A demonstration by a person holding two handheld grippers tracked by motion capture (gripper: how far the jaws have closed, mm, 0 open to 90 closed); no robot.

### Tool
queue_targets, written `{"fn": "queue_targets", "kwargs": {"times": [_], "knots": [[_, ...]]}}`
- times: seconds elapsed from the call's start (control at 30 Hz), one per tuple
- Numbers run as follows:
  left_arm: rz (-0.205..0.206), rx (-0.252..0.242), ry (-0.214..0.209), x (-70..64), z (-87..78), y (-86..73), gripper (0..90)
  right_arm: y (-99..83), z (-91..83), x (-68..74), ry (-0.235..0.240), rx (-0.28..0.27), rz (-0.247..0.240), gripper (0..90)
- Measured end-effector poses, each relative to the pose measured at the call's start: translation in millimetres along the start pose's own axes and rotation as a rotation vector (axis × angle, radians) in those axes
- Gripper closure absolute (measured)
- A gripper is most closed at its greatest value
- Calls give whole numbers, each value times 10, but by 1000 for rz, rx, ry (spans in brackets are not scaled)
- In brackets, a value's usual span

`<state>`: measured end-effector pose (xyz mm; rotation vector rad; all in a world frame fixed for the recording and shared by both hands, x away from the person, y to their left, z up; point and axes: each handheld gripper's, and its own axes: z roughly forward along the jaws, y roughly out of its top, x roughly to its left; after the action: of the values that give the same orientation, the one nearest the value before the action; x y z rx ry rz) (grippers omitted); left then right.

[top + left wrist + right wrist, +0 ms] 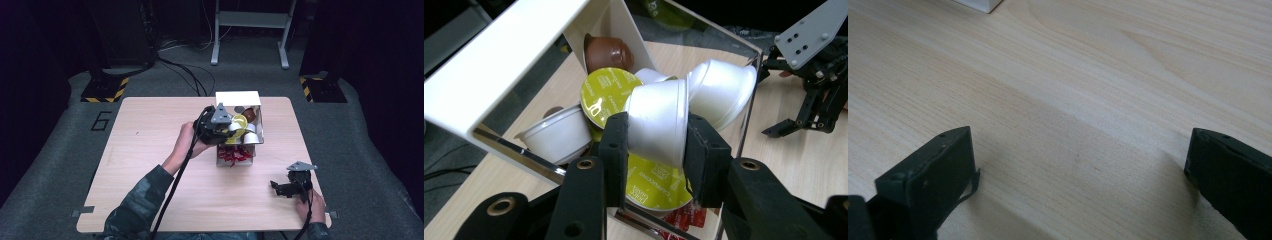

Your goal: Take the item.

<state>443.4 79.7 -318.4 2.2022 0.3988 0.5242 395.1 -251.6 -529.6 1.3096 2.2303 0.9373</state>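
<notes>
My left gripper [655,142] is shut on a white coffee capsule [659,122], held on its side just over the open white box [239,97]. In the box lie more capsules: a white one [556,137], another white one [724,90], a brown one [606,52] and two with yellow-green lids [606,95]. In the high view the left gripper [231,129] sits at the box's left side. My right gripper [278,189] rests open near the table's front right, and in its own view the right gripper [1080,165] has only bare wood between its jaws.
Red packets [234,155] lie in the box's near end. The wooden table [150,150] stands on grey carpet. Cables [185,70] and a metal stand [250,30] are on the floor beyond the far edge.
</notes>
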Motion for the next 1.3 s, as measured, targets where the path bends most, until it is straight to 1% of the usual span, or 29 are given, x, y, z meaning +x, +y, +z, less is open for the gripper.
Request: {"fn": "queue_targets", "kwargs": {"times": [0.07,0.2,0.27,0.43,0.47,0.5,0.53,0.6,0.67,0.7,0.77,0.83,1.0,1.07,1.1,1.3], "knots": [[-8,-17,0,3,-52,-6,650,0,0,1,0,0,1,0],[-20,-28,-2,0,-99,-16,650,0,0,0,0,0,0,0],[-28,-43,2,-11,-131,-22,650,0,0,1,-1,0,2,0],[-29,-64,13,-7,-236,-29,649,0,0,1,0,0,1,0],[-37,-77,19,-9,-265,-36,650,0,0,1,0,0,1,0],[-37,-81,18,-3,-291,-41,650,0,0,1,0,0,1,0],[-39,-88,25,-2,-335,-50,650,0,1,1,0,0,1,0],[-37,-91,23,3,-360,-59,650,0,1,1,0,0,2,0],[-45,-103,37,8,-417,-89,650,0,1,1,0,0,2,0],[-49,-105,32,14,-437,-99,650,0,1,1,0,-1,2,0],[-56,-113,40,23,-478,-129,649,0,0,0,0,0,1,0],[-62,-115,45,37,-534,-180,650,0,1,1,0,0,2,0],[-71,-118,55,58,-599,-259,650,1,1,1,0,0,2,0],[-78,-122,71,65,-622,-293,649,1,1,1,0,0,2,0],[-84,-120,72,70,-640,-312,649,1,1,1,0,0,2,0],[-99,-147,96,100,-780,-417,649,0,0,1,0,0,1,0]]}}
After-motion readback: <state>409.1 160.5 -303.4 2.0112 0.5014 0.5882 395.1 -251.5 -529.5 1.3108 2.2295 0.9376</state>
